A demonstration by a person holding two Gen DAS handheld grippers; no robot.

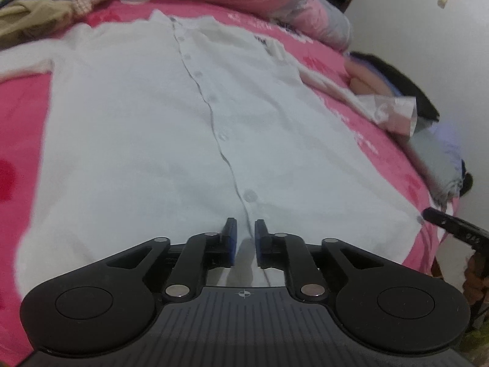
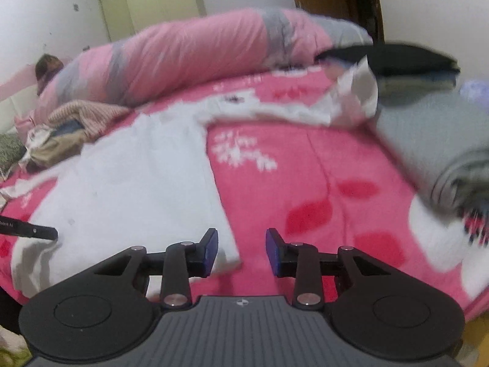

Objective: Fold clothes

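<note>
A white button-front shirt (image 1: 146, 128) lies spread flat, front up, on a pink blanket (image 2: 305, 183). The left gripper (image 1: 243, 238) sits at its near hem by the button line, jaws narrowly apart, holding nothing. The right gripper (image 2: 241, 252) hovers over the near right corner, jaws wide and empty. Folded grey clothes (image 2: 428, 150) lie far right.

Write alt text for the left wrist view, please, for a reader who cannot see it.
A white button-up shirt lies spread flat, front up, on a pink blanket. The left gripper, jaws slightly apart, sits at the shirt's near hem by the button line.
</note>
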